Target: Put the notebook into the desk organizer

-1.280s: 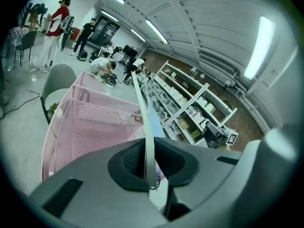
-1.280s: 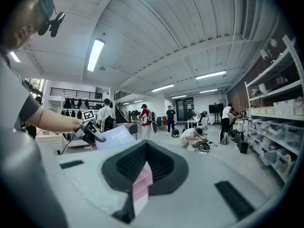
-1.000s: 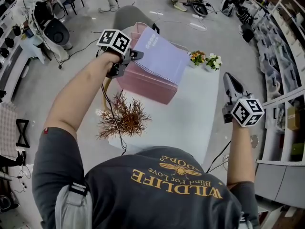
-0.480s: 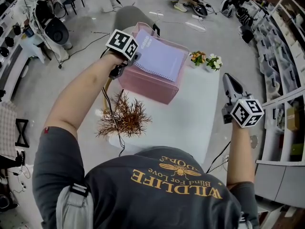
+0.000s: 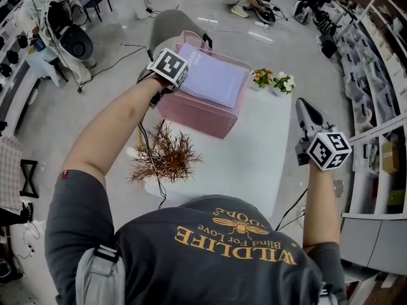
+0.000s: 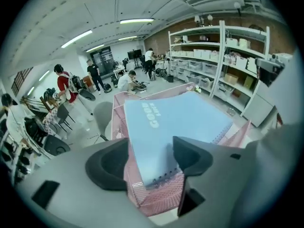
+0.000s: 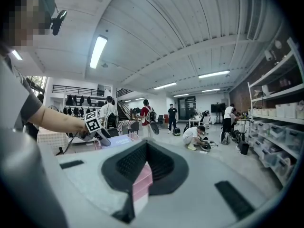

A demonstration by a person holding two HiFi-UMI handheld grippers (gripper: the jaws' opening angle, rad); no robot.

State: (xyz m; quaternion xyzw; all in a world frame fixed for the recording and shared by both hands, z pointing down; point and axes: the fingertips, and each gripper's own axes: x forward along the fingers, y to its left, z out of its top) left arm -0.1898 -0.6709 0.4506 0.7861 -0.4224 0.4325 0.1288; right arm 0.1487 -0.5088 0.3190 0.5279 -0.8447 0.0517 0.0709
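A lilac spiral notebook [image 5: 213, 78] lies flat across the open top of the pink mesh desk organizer [image 5: 197, 116] on the white table [image 5: 254, 151]. My left gripper [image 5: 177, 84] is at the notebook's left corner. In the left gripper view its jaws are opening: the notebook's [image 6: 175, 127] spiral corner is still between the pads of the left gripper [image 6: 149, 158], which stand off its faces, above the organizer's mesh wall [image 6: 156, 198]. My right gripper [image 5: 305, 112] is raised over the table's right edge, far from the organizer, shut and empty [image 7: 145, 175].
A dried brown plant [image 5: 166, 156] stands at the table's near left. Two small flower pots [image 5: 275, 81] sit at the far edge. A grey chair [image 5: 168, 24] is behind the organizer, storage shelves [image 5: 375, 62] run along the right, and people crouch on the floor beyond.
The left gripper has lowered the notebook from a tilted pose onto the organizer's top. Its jaws have spread apart from the notebook's corner. The right gripper has barely moved.
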